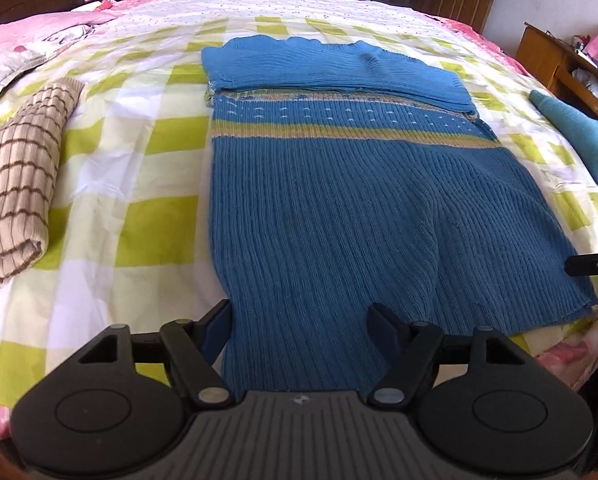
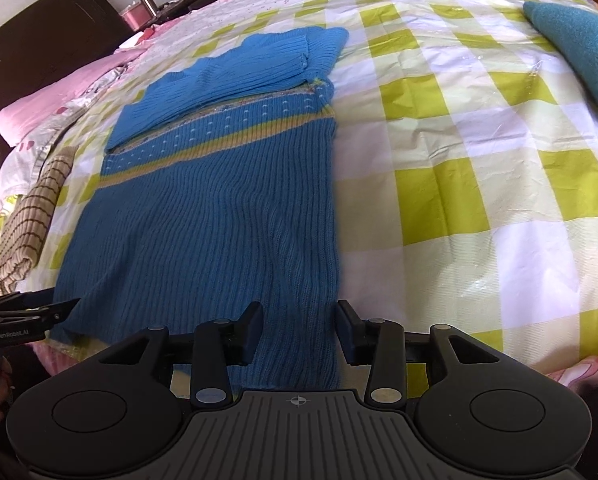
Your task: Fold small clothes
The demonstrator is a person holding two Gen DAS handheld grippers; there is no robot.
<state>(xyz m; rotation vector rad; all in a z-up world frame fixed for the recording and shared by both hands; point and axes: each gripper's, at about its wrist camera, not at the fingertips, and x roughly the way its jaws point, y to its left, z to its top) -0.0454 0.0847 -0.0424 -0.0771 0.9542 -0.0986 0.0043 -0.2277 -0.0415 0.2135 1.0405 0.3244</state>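
A blue ribbed sweater [image 1: 339, 200] [image 2: 203, 232] with a yellow stripe lies flat on the checked bed cover [image 1: 139, 168], its lighter sleeves folded across the chest. My left gripper [image 1: 301, 320] is open over the near hem, its fingers astride the cloth's left part. My right gripper [image 2: 299, 320] is open at the hem's right corner, with the sweater's edge lying loose between its fingers. The left gripper [image 2: 67, 308] also shows at the left edge of the right wrist view, near the hem's other corner.
A folded beige striped garment [image 1: 19, 184] [image 2: 31, 216] lies left of the sweater. A teal garment [image 1: 575, 136] [image 2: 579, 40] lies to the right. Pink bedding [image 1: 39, 32] and a dark headboard [image 2: 39, 28] are at the far left. Wooden furniture [image 1: 547, 52] stands beside the bed.
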